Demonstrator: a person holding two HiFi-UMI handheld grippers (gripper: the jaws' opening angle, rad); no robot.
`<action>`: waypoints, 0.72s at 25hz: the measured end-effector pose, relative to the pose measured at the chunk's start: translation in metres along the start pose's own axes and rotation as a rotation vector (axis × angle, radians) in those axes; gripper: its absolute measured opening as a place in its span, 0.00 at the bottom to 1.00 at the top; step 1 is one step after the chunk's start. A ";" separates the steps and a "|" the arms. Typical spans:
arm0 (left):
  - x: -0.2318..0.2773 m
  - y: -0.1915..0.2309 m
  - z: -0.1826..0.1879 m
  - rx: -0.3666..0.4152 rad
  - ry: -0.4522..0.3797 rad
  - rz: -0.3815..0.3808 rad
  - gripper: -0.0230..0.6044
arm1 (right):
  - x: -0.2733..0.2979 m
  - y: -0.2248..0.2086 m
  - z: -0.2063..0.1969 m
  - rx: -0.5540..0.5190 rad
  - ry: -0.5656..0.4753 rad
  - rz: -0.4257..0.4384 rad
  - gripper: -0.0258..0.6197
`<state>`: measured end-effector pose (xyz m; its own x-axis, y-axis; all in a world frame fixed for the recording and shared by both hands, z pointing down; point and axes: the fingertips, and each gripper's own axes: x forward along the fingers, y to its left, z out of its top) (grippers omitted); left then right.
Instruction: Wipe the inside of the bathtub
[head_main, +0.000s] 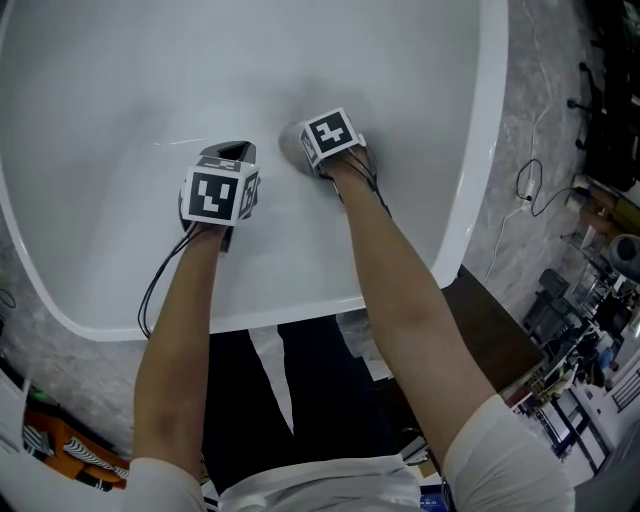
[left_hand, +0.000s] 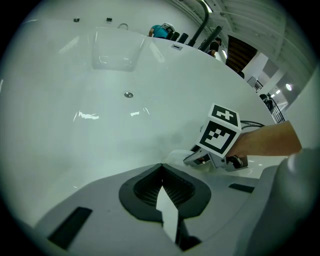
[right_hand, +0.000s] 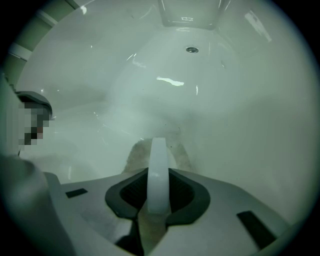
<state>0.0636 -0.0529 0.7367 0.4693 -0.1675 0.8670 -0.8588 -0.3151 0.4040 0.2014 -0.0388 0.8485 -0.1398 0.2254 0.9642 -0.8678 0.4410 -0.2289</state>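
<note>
Bathtub (head_main: 120, 100) enamel, glossy white and smoothly curved, lies right under the right gripper (right_hand: 158, 175). Its fingers are closed tight on a rounded white band (right_hand: 158, 150) that stands upright between them. A grubby beige-grey cloth (right_hand: 134, 156), soft and flat, spreads beneath the band against the tub's inner wall.

The left gripper (left_hand: 161, 167) sits just beside it, lower on the slope. Its ribbed dark fingers are drawn together to a point with nothing clearly gripped. A thin pale sliver (left_hand: 168, 215) shows in the slit behind the tips, and what it is cannot be told, nor whether the tips touch the enamel.

Each gripper carries a black-and-white marker cube (head_main: 213, 195), and bare forearms reach in over the near rim.

Farther along the basin are a small round metal drain (right_hand: 192, 49) and a shallow rectangular recess (left_hand: 115, 50) at the far end. Outside the tub, a grey marbled floor (head_main: 520, 110) holds a loose white cable (head_main: 525, 190).
</note>
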 end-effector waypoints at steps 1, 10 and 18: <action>-0.005 0.000 0.000 0.000 0.000 0.002 0.06 | -0.003 0.001 -0.002 -0.003 0.004 0.000 0.18; -0.053 -0.008 0.002 0.002 -0.003 0.007 0.06 | -0.046 0.012 -0.028 0.000 0.027 0.028 0.18; -0.099 -0.028 0.012 0.006 -0.029 0.016 0.06 | -0.101 0.031 -0.036 0.064 -0.140 0.082 0.18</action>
<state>0.0440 -0.0387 0.6356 0.4610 -0.1997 0.8646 -0.8653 -0.3173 0.3881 0.2060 -0.0173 0.7390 -0.2722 0.1332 0.9530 -0.8790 0.3685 -0.3026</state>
